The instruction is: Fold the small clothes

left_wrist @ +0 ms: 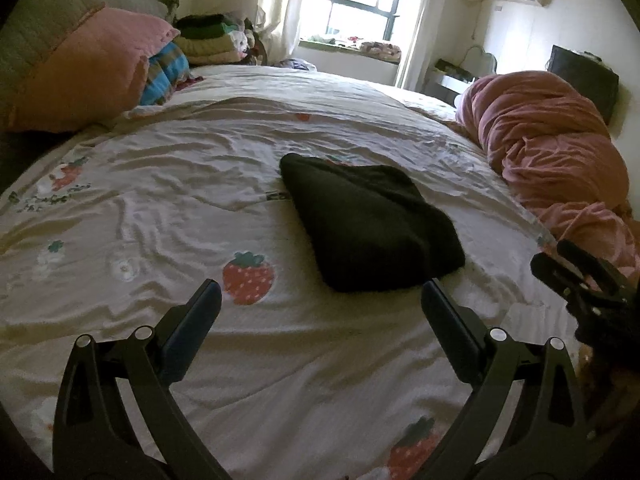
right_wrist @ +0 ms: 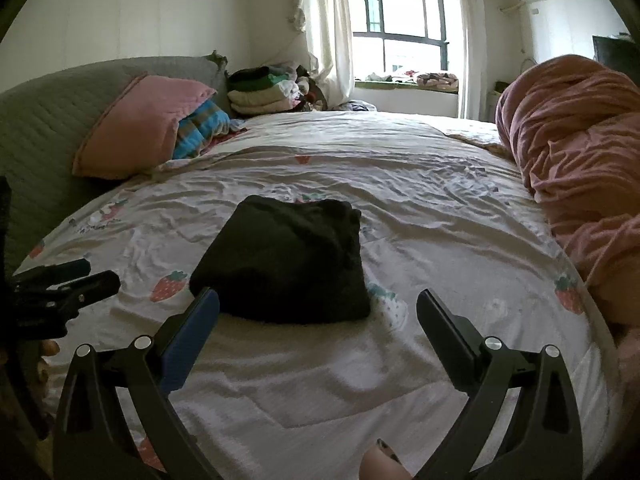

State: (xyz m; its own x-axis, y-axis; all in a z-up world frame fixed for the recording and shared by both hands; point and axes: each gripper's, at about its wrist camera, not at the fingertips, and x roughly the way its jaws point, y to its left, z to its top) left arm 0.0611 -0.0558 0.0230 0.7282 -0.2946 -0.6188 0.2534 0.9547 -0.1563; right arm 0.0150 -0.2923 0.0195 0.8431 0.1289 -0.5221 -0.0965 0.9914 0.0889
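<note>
Right wrist alone shows a fingertip [right_wrist: 380,462].

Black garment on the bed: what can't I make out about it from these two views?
- Black garment: both views show one dark mass; layers and garment type unreadable.
- Its underside: hidden against the strawberry sheet.
- Near left corner, right wrist view: covered by the right hand-held gripper finger.
- Left hand-held gripper: open, not touching.
</note>
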